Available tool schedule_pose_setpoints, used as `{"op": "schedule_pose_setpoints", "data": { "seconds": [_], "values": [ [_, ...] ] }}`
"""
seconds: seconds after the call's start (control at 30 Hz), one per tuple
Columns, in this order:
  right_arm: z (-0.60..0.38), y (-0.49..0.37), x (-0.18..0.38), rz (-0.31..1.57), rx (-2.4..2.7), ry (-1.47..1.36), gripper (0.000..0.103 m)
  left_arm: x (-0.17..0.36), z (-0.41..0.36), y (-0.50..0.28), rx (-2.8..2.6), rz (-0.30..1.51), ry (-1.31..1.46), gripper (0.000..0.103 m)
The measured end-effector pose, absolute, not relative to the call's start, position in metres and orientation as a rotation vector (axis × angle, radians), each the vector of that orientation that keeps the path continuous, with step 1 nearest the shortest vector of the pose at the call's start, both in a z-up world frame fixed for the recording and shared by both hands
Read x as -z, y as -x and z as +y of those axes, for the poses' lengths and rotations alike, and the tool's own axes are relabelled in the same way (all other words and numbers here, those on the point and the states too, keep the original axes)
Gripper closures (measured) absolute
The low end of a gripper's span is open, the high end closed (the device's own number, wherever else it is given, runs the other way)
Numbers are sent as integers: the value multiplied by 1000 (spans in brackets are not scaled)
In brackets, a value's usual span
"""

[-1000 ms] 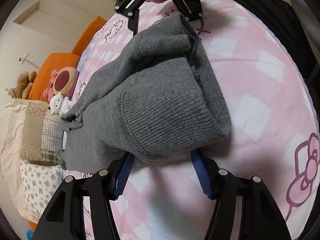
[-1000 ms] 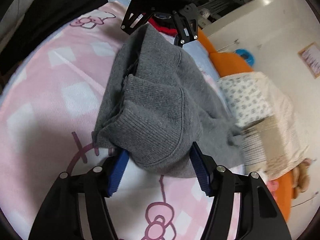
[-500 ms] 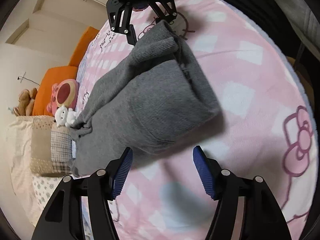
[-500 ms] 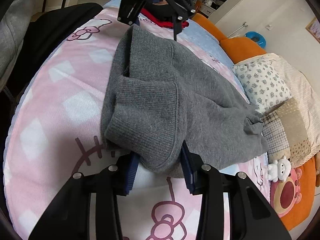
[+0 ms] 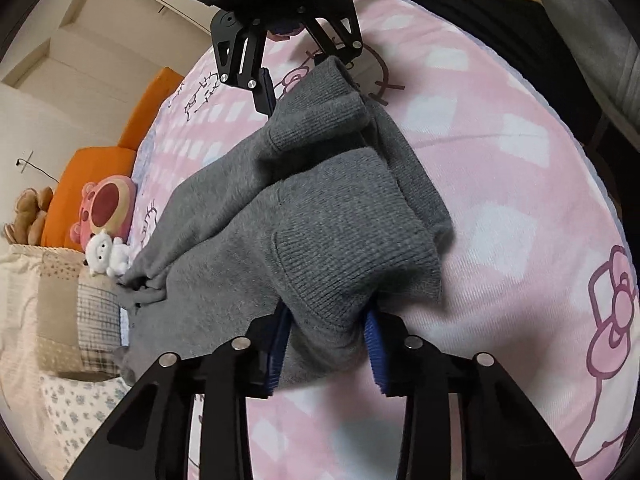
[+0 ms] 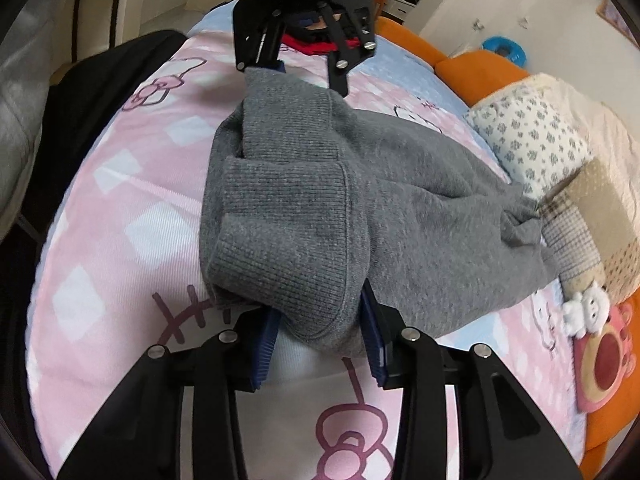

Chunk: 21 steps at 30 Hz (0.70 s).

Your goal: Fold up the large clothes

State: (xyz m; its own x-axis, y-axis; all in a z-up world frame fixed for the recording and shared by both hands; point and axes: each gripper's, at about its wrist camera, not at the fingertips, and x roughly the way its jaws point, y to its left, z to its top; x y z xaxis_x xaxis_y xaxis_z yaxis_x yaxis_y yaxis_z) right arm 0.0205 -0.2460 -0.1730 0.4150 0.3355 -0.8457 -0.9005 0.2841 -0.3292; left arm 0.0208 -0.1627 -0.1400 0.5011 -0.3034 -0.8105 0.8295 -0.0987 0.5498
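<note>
A grey knitted sweater (image 5: 320, 208) (image 6: 340, 200) lies bunched and partly folded on a pink patterned bedspread (image 5: 500, 160) (image 6: 120, 200). My left gripper (image 5: 326, 320) has its blue pads pressed on one ribbed end of the sweater, and its jaws are still closing. It also shows at the top of the right wrist view as the left gripper (image 6: 310, 76). My right gripper (image 6: 320, 312) pinches the opposite ribbed end and is closing too. The left wrist view shows this right gripper (image 5: 308, 76) at the far end. The fabric hides both gripped edges.
Orange cushions (image 5: 92, 168), a pink plush bear (image 5: 106, 208), a small white plush (image 5: 108, 258) and a patchwork quilt (image 5: 60, 300) line the bed's head side. A black cloth (image 6: 100, 80) lies along the other side. A grey-sleeved arm (image 5: 580, 20) is at the top right.
Half a second ago my left gripper stood open, clear of the sweater; now it has moved in and closed on the ribbed hem. My right gripper's jaws narrowed onto its end.
</note>
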Motion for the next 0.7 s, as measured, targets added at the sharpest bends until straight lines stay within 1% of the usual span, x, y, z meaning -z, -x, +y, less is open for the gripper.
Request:
{"op": "schedule_pose_setpoints", "data": {
  "seconds": [0.23, 0.33, 0.4, 0.43, 0.47, 0.53, 0.7],
  "values": [
    [-245, -19, 165, 740, -928, 886, 70, 135, -160, -26, 1041, 555, -1289, 68],
    [-249, -24, 151, 732, -930, 821, 71, 126, -160, -26, 1047, 587, -1234, 70],
    [-253, -31, 139, 741, -940, 747, 72, 116, -157, -33, 1065, 640, -1157, 71],
    [-256, -38, 132, 767, -953, 685, 72, 108, -155, -40, 1081, 674, -1095, 75],
    [-258, -45, 128, 795, -966, 629, 72, 98, -151, -51, 1101, 717, -999, 77],
    [-264, -64, 118, 849, -998, 501, 72, 85, -142, -69, 1134, 765, -863, 77],
    [-275, -109, 90, 874, -1066, 287, 74, 67, -120, -115, 1207, 833, -604, 79]
  ]
}}
